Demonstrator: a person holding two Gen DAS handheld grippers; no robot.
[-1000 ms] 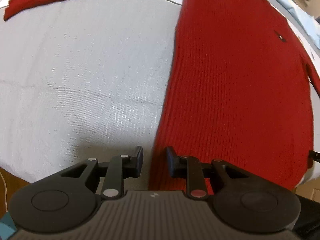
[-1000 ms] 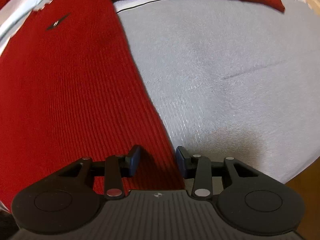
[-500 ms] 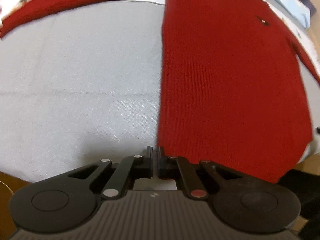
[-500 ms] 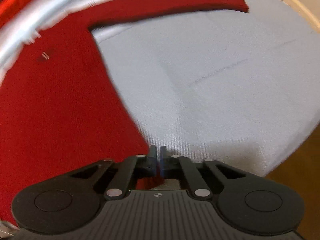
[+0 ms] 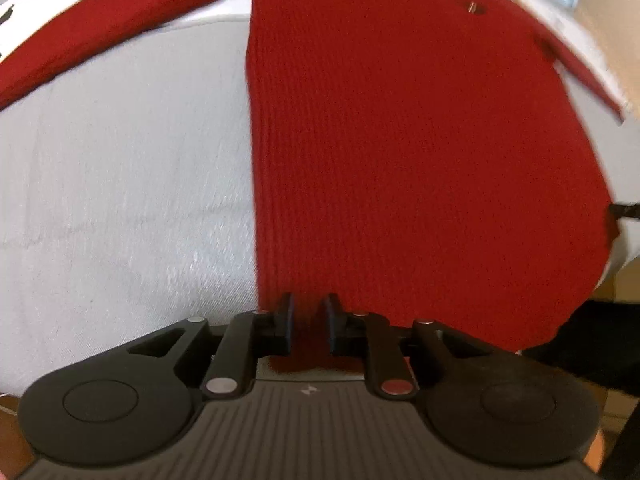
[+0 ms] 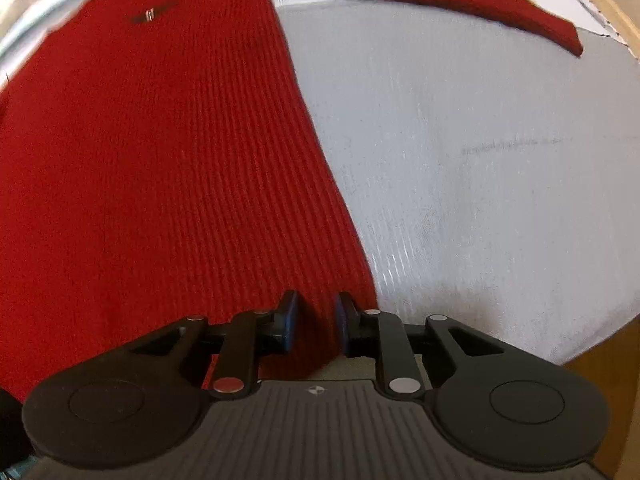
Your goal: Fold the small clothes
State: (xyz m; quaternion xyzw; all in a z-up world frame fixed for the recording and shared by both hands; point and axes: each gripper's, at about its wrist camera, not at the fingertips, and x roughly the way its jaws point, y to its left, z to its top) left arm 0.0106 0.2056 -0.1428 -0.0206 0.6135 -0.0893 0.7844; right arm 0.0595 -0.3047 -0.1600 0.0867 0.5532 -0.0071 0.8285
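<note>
- Sweater point(image 5: 400, 152) lies flat on the grey sheet point(image 5: 120, 200), sleeves spread out, ready for folding.
- Left gripper point(image 5: 308, 324) and right gripper point(image 6: 316, 326) are opening at its bottom corners, cloth between, not pinched.

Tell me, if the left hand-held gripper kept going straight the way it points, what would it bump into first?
Most likely the red sweater. The left hand-held gripper points steeply down at its hem near the left edge, jaws opening with knit between them. The grey cloth lies just beside.
</note>
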